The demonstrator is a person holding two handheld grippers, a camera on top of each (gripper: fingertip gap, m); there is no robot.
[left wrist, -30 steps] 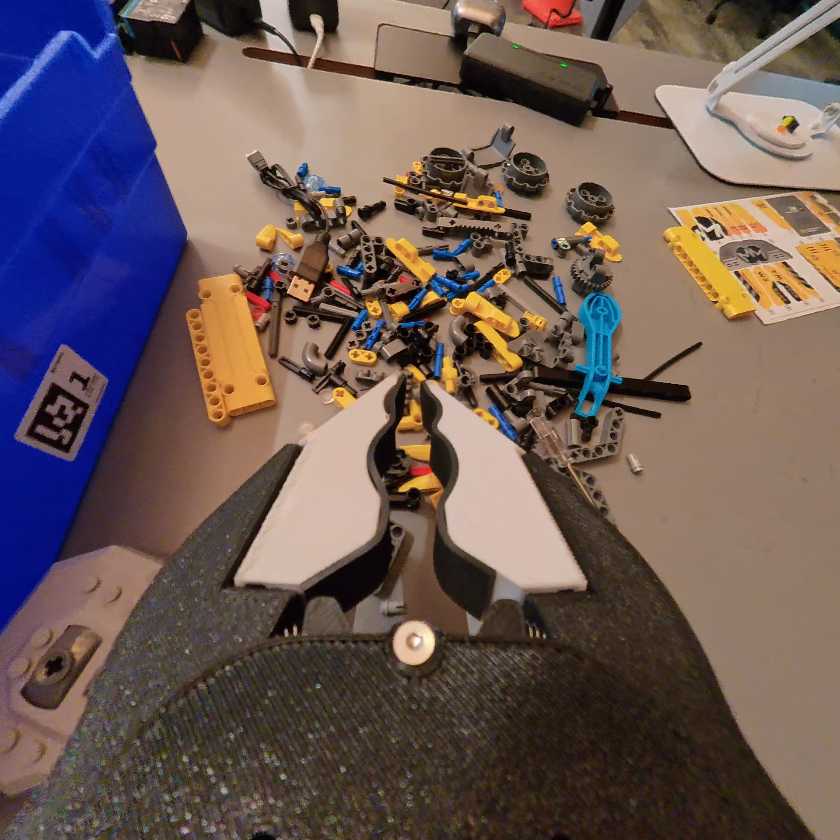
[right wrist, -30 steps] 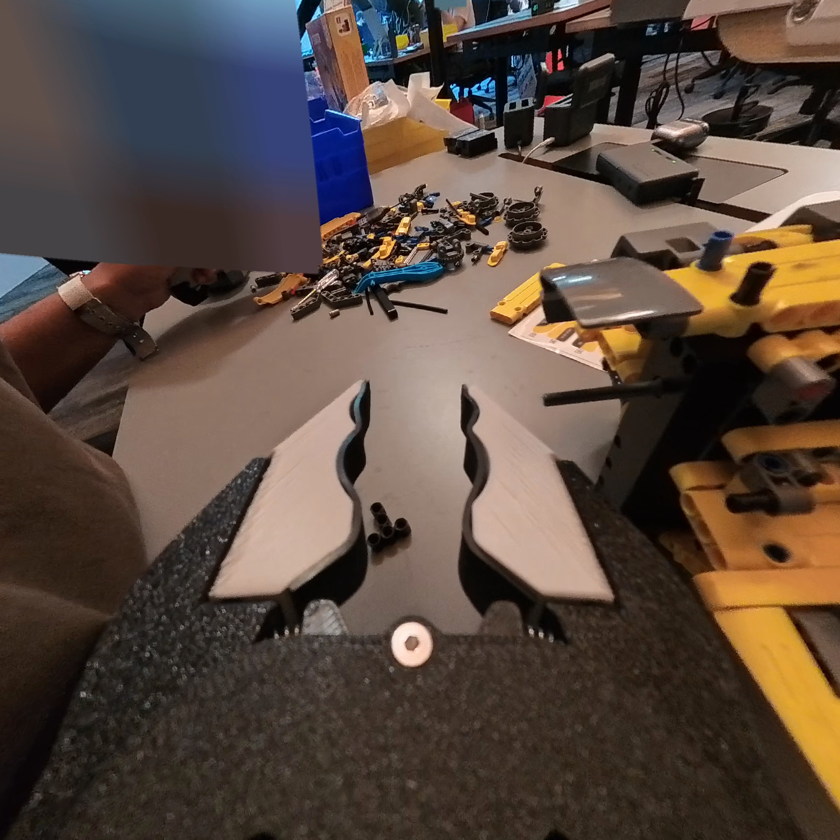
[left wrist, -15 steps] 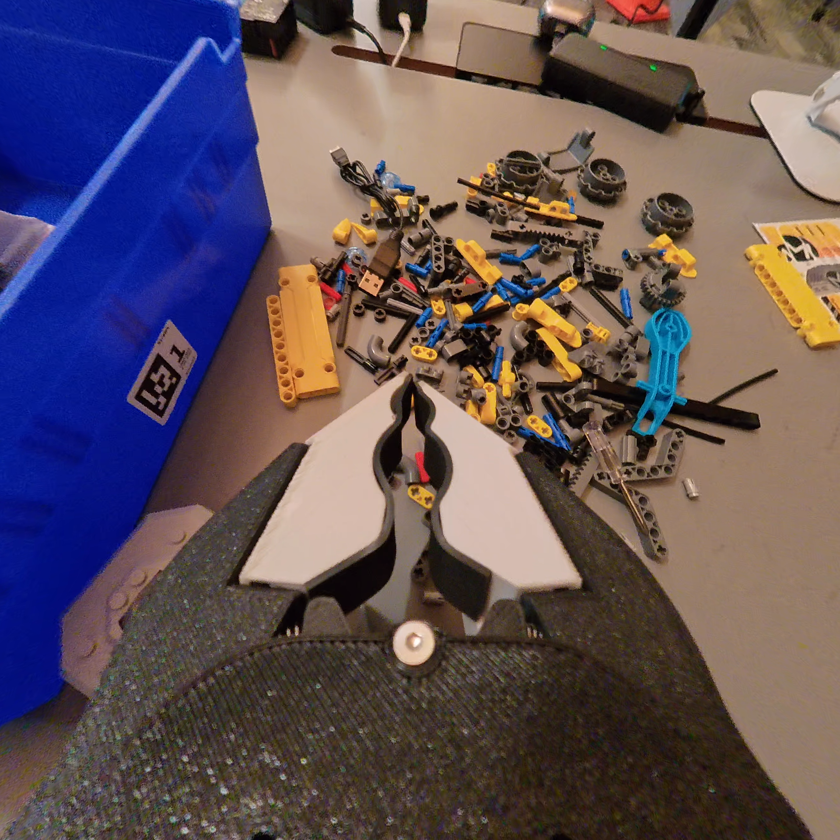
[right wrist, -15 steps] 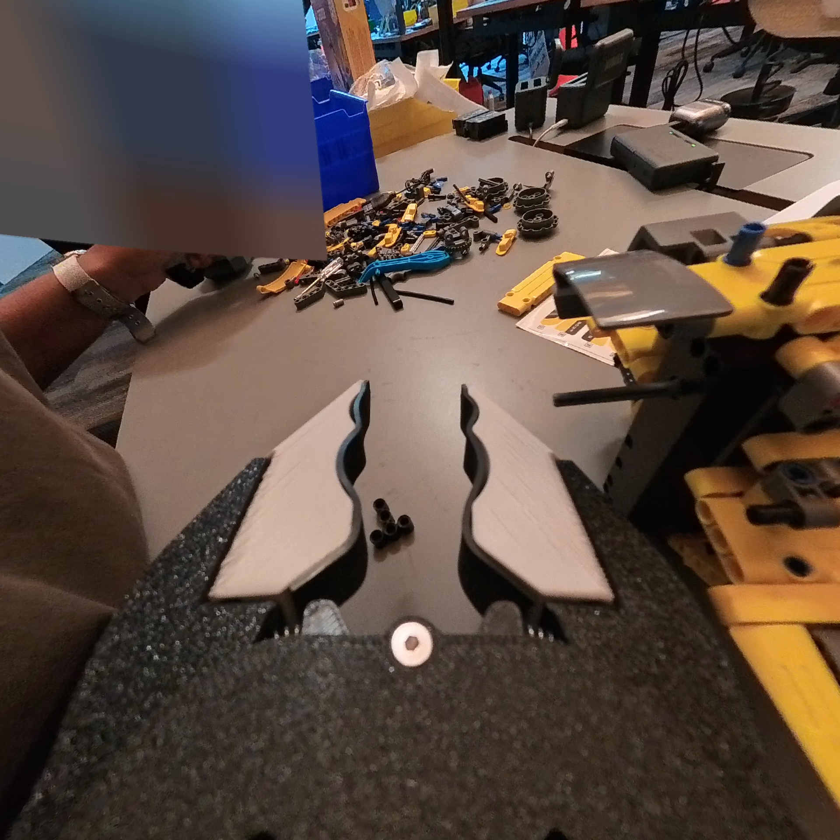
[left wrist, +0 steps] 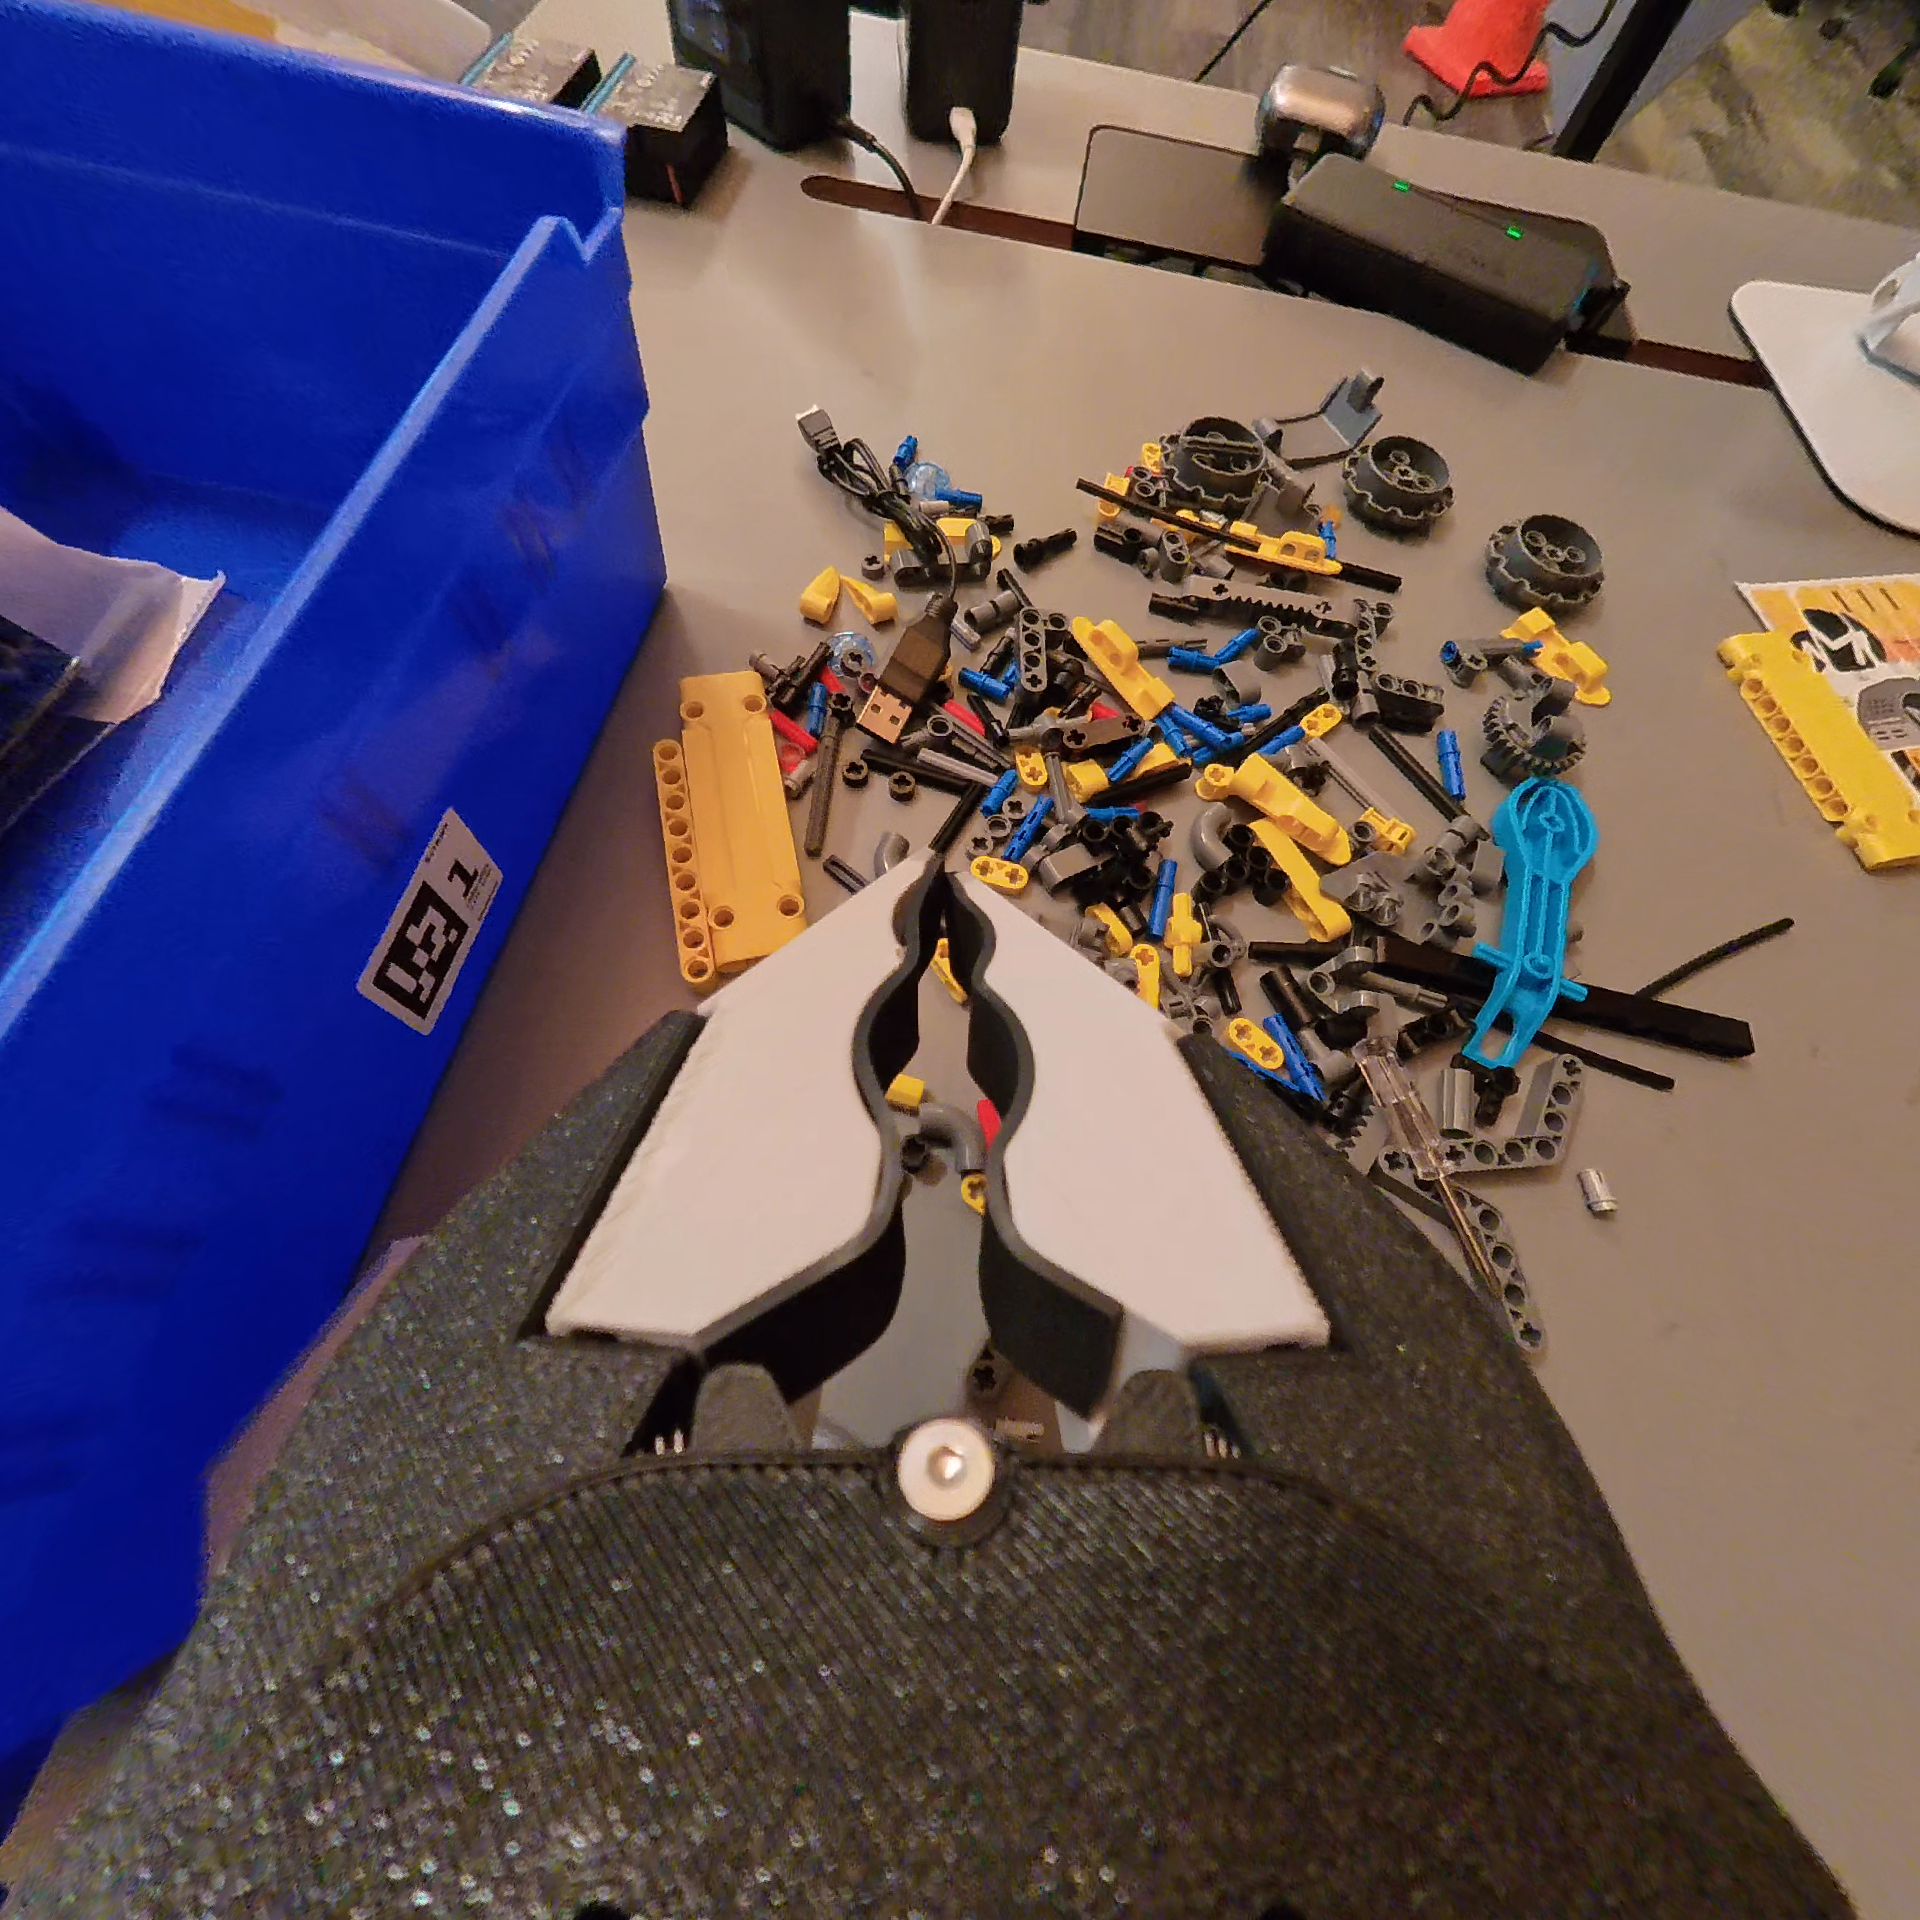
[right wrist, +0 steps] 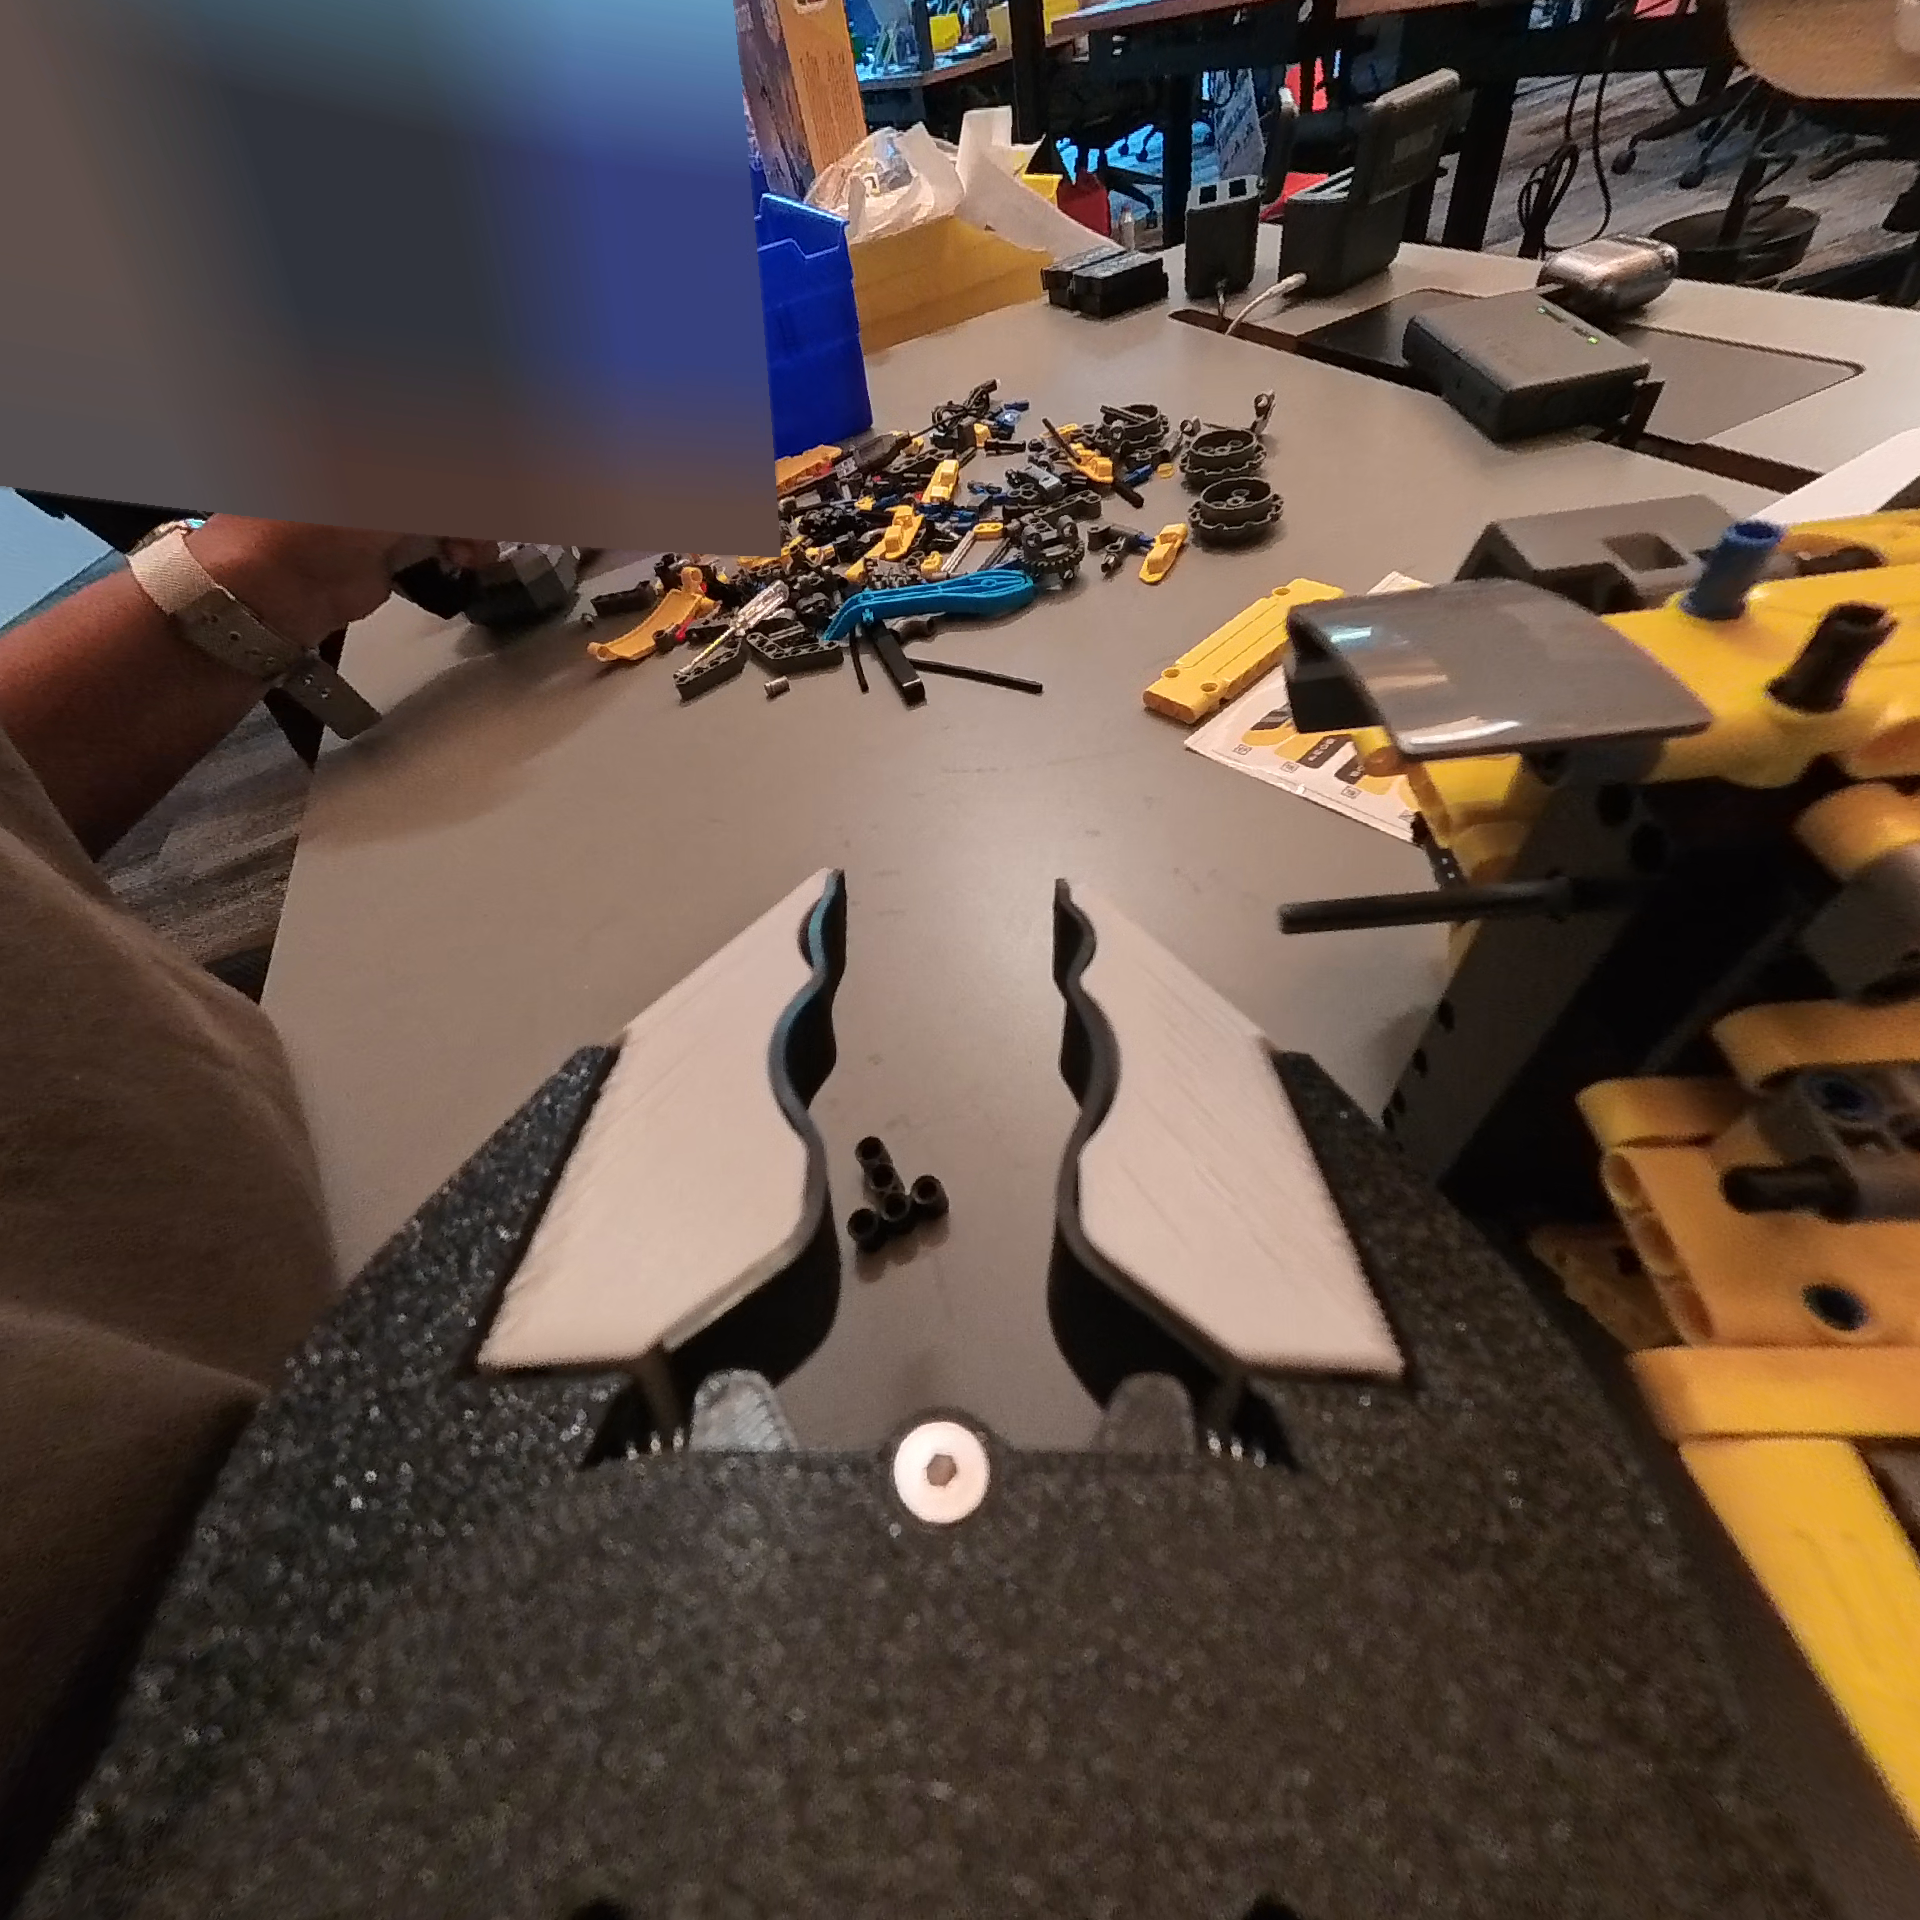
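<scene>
A white sticker (left wrist: 429, 925) with a black square code and small print sits on the blue bin's (left wrist: 312, 623) side wall, by the desk's left edge. A printed sheet (left wrist: 1860, 665) of yellow and grey figures lies at the right edge, its writing too small to read.

Dim indoor light, wide-angle distortion, blurred edges

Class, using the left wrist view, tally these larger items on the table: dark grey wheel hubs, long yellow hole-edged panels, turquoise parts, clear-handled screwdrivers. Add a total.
dark grey wheel hubs: 3
long yellow panels: 2
turquoise part: 1
clear-handled screwdriver: 1
Total: 7
</scene>
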